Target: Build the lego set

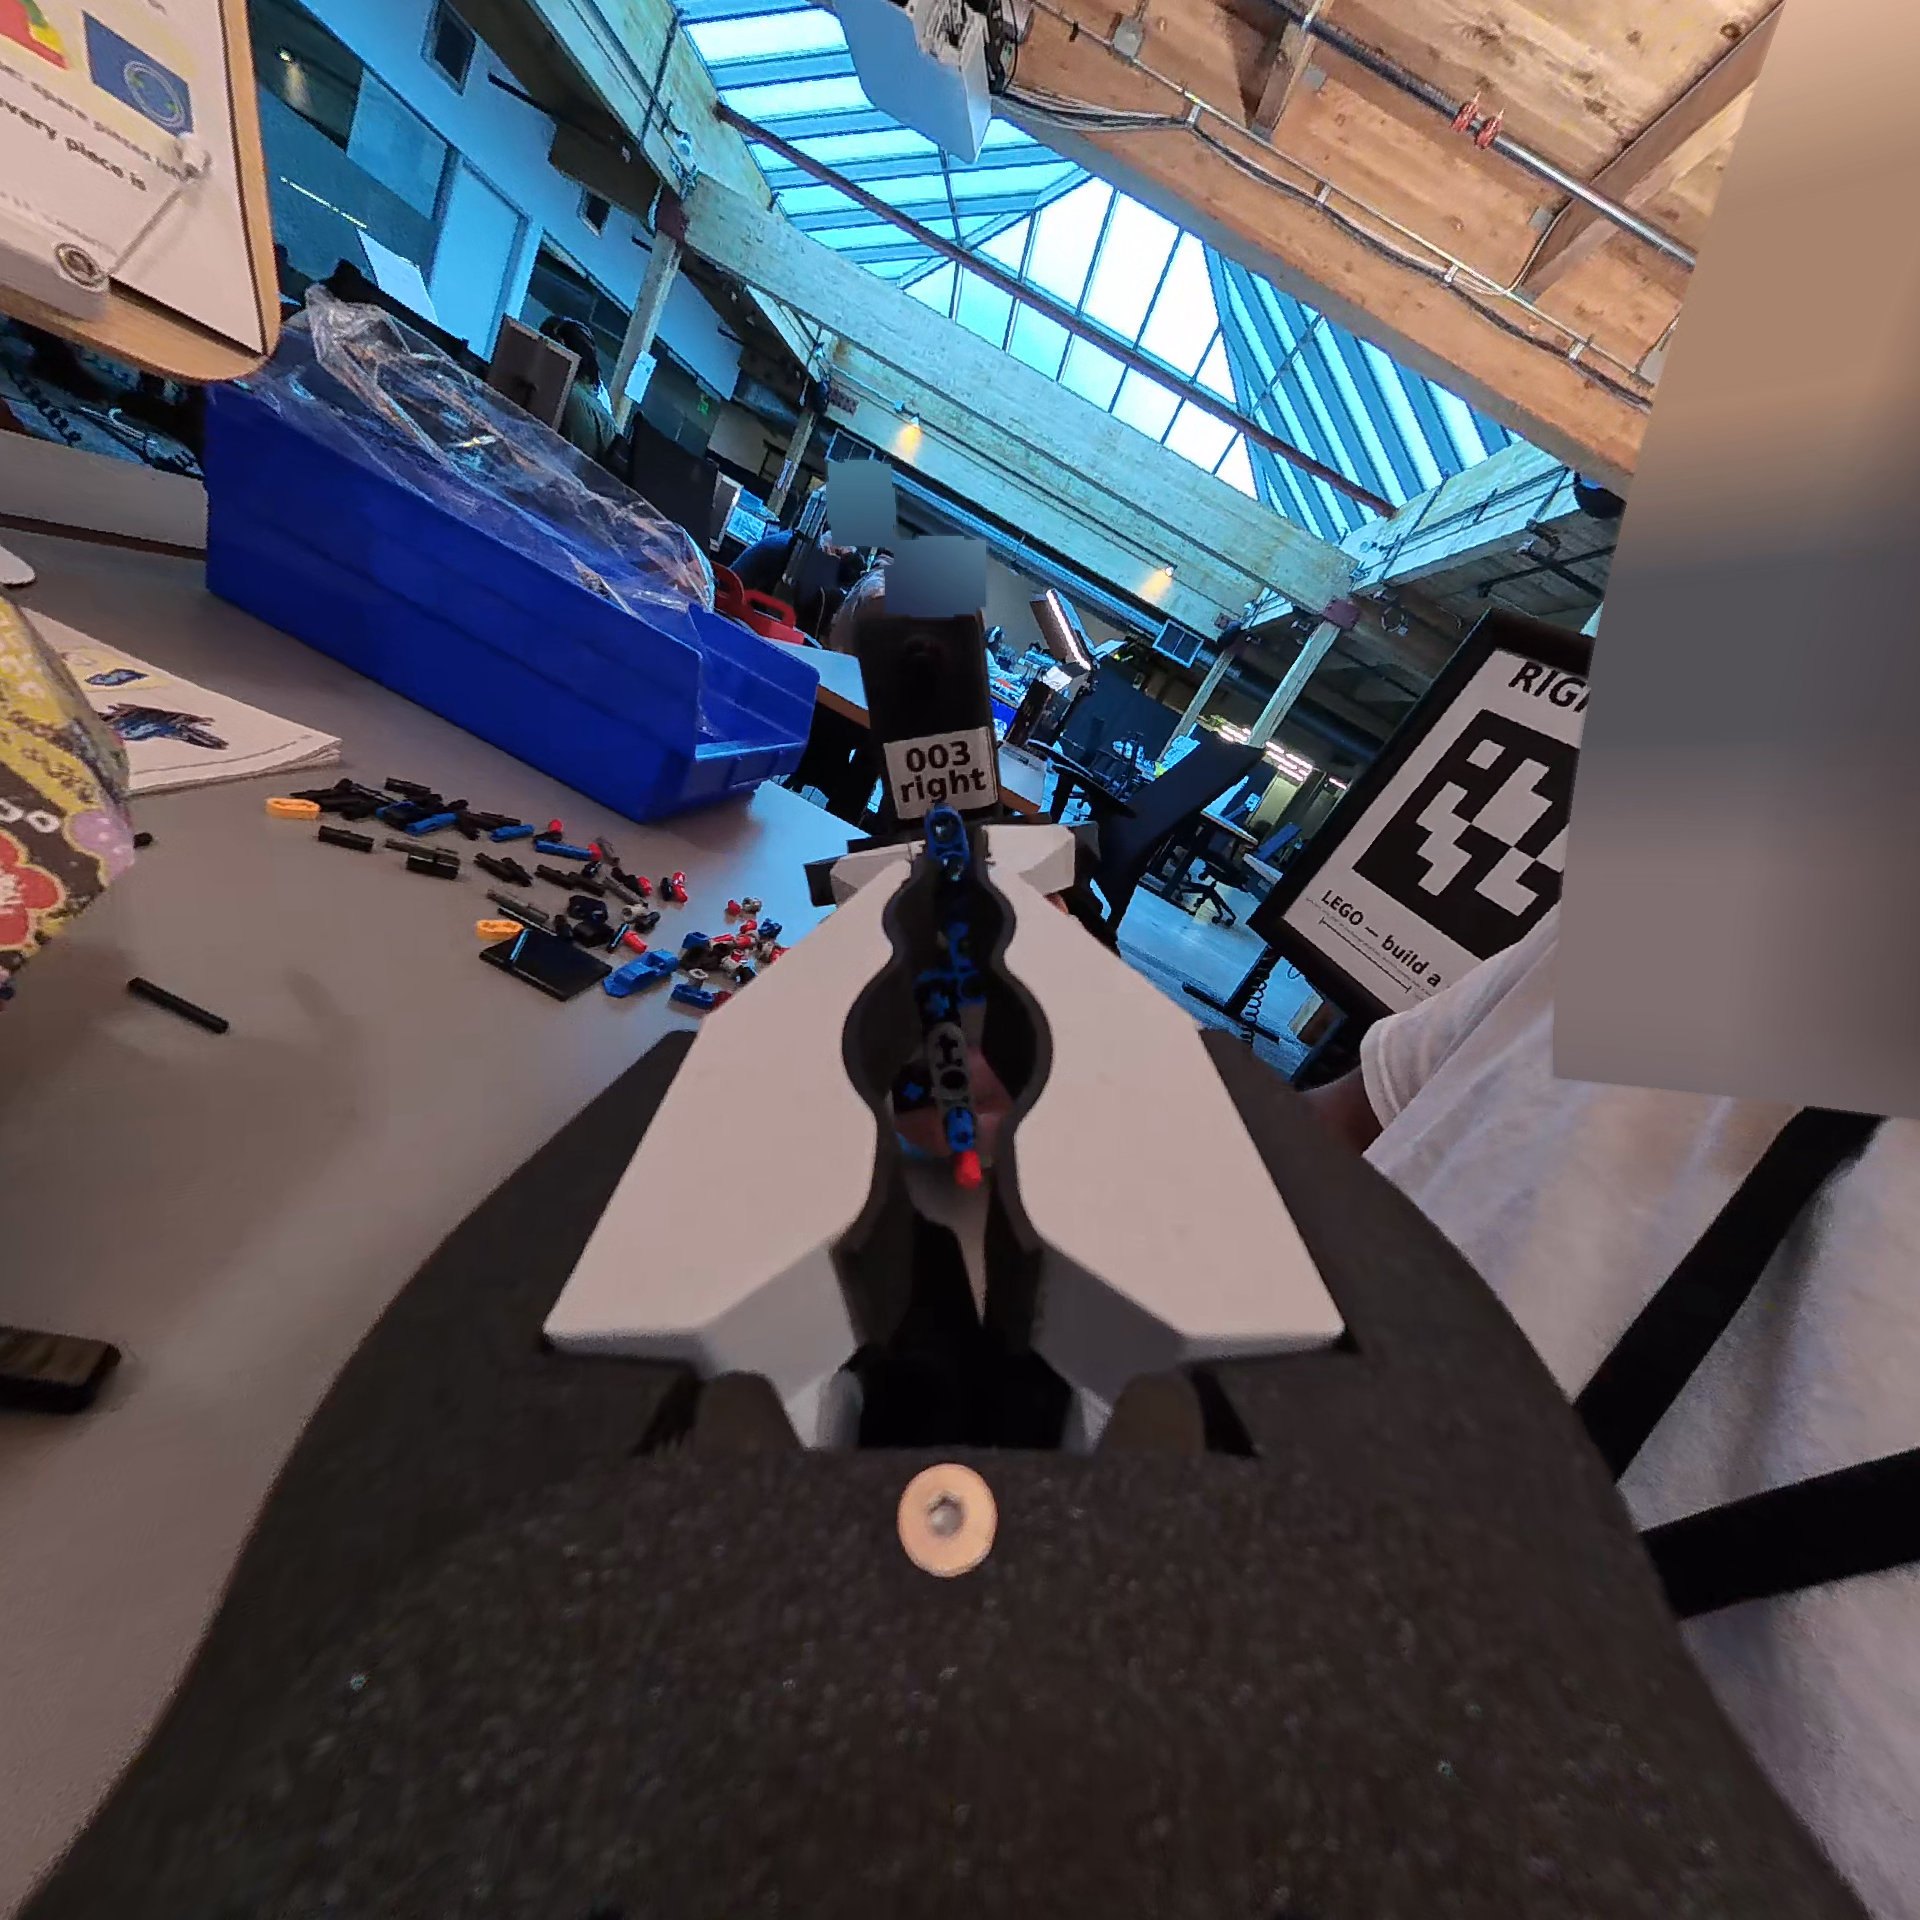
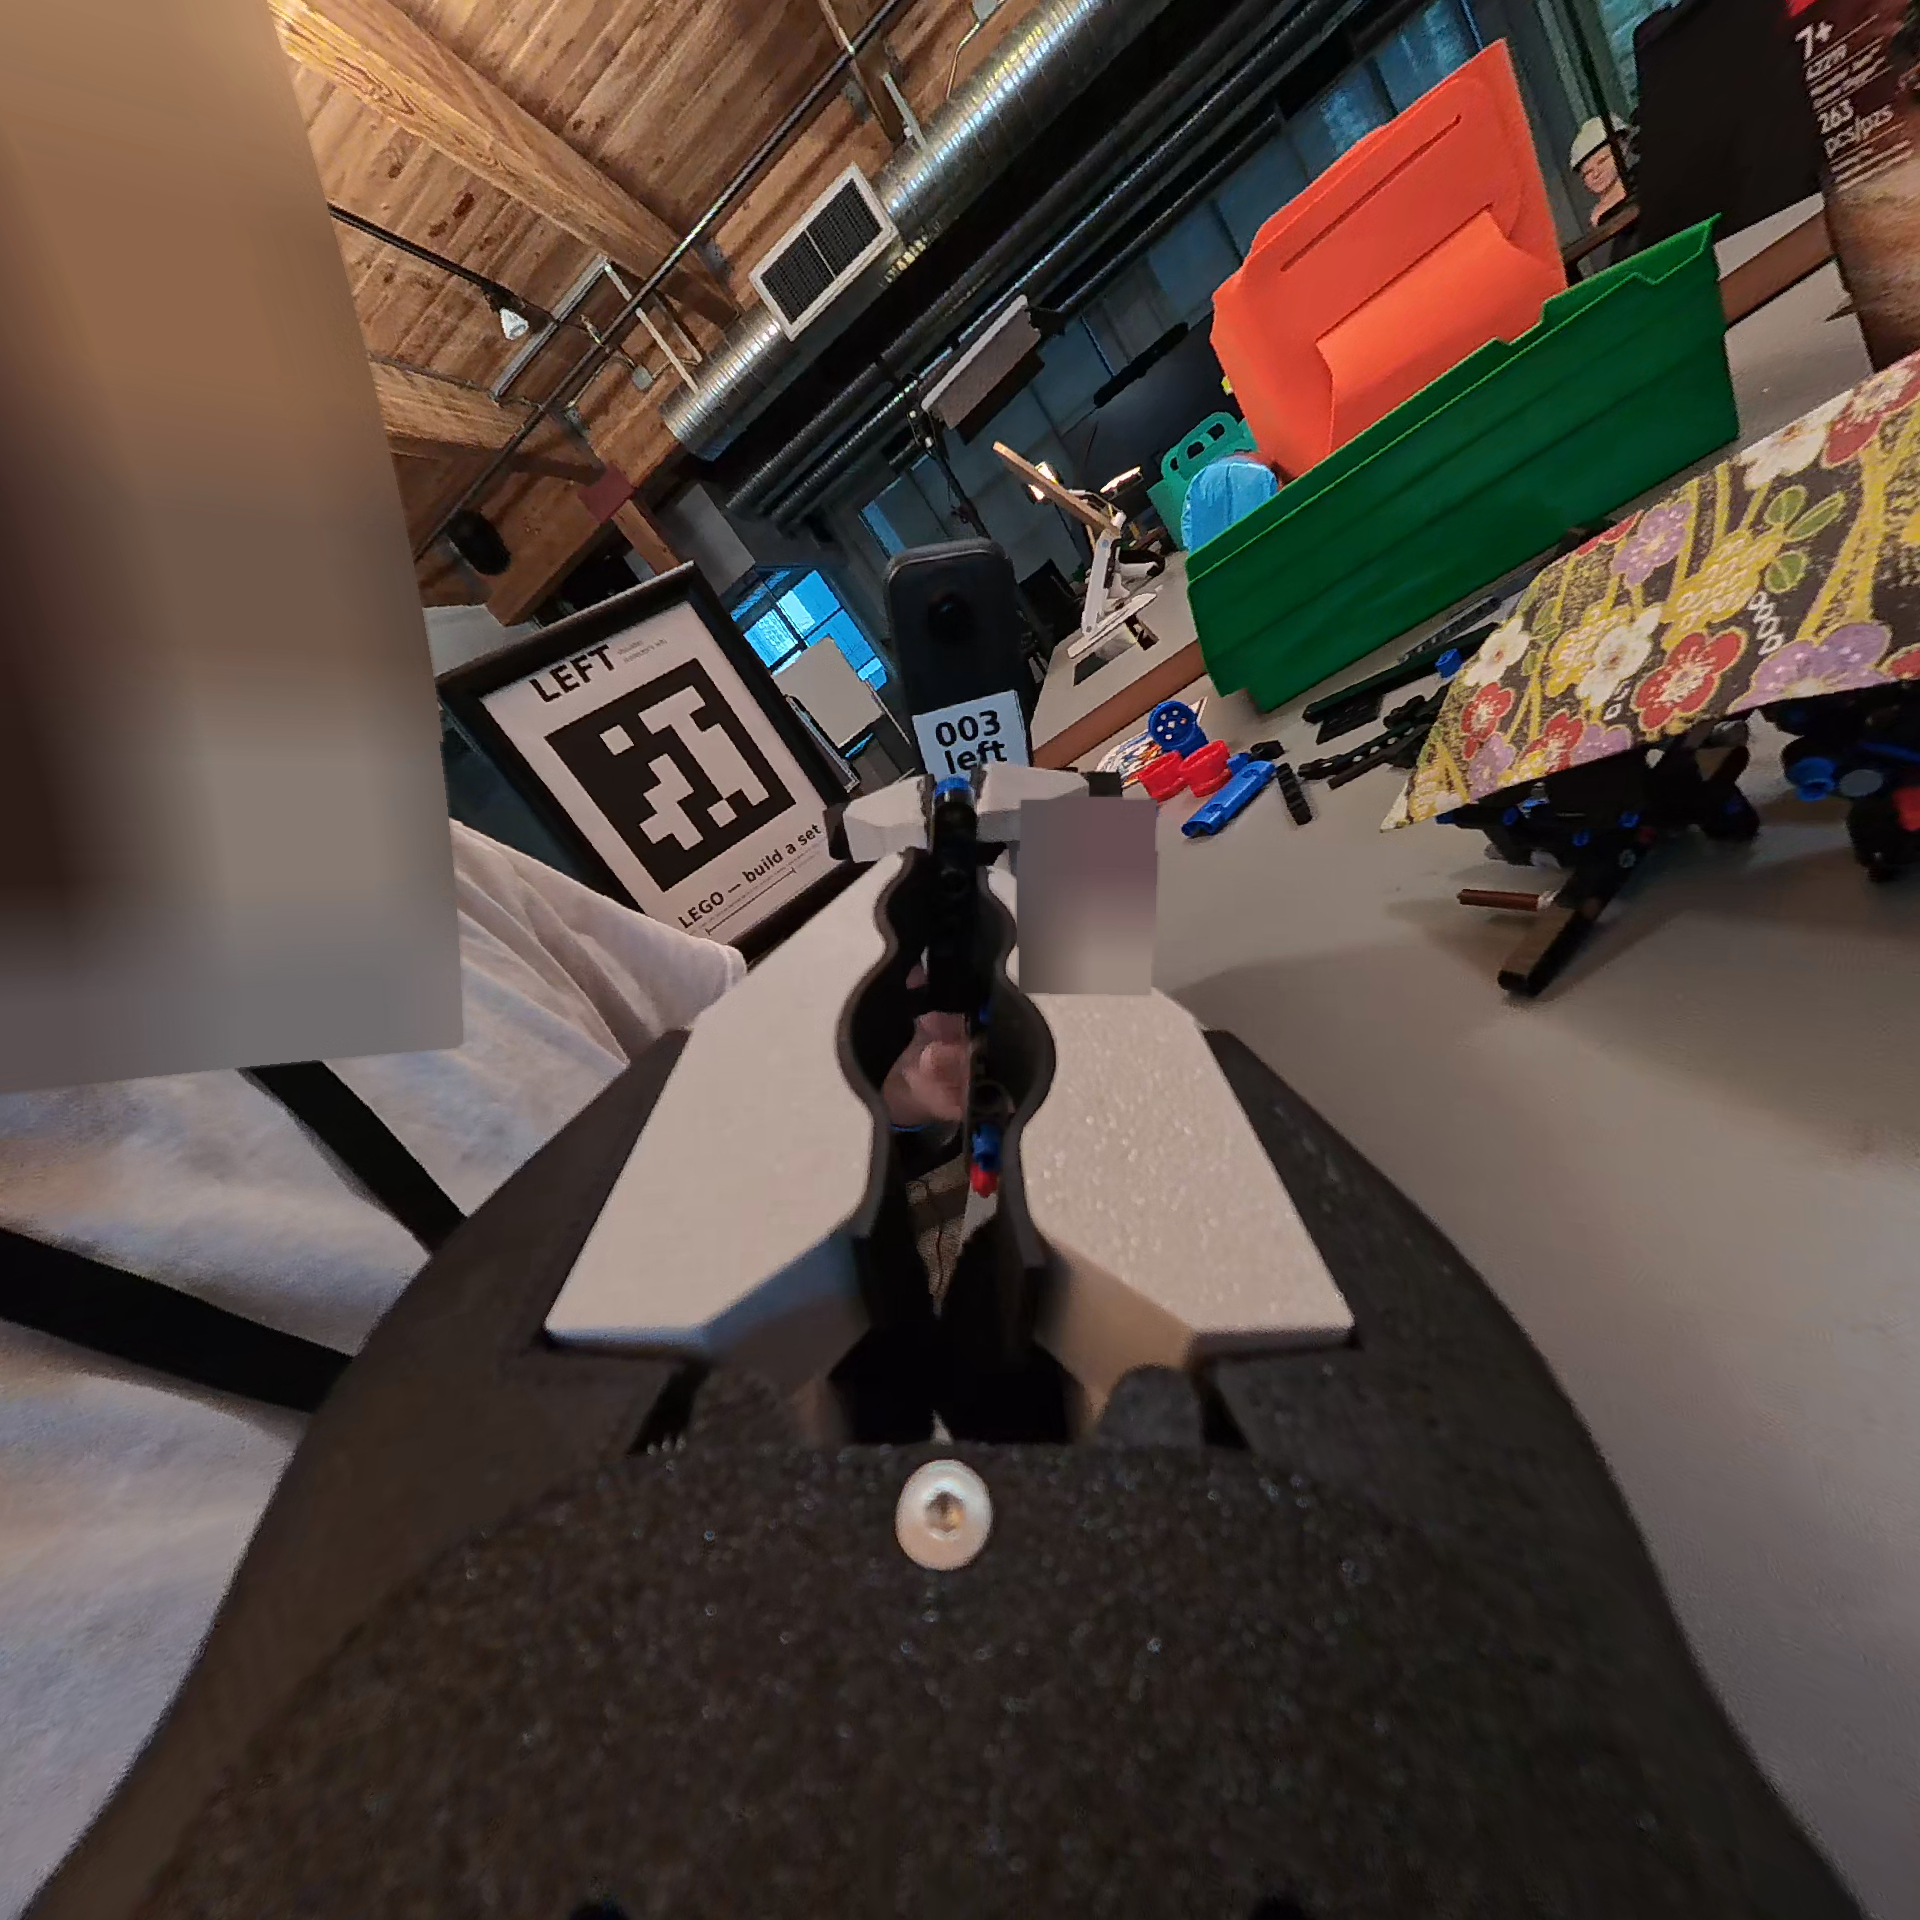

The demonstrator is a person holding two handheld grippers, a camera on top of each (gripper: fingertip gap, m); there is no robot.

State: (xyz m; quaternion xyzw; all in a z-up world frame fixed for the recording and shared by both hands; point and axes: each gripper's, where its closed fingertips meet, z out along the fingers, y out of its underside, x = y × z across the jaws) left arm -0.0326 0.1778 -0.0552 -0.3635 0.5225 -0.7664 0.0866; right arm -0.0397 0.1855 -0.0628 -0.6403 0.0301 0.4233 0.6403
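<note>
Both grippers meet tip to tip above the table, pinching one thin blue-and-black beam assembly [image 1: 948, 997] between them. Left gripper [image 1: 948, 883] and right gripper [image 2: 961, 831] are each clamped on it; its long axis runs along the fingers, lengthwise through both slots.

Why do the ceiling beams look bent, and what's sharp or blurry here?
Left wrist view: wide-angle lens bows the skylight; the lego assembly is soft, the loose lego pieces crisp. Right wrist view: the ducts curve likewise; the green bin is sharp.

Labelled tools [image 1: 940, 774], framed signs [image 2: 665, 769], perhaps box [image 2: 1860, 135].
</note>
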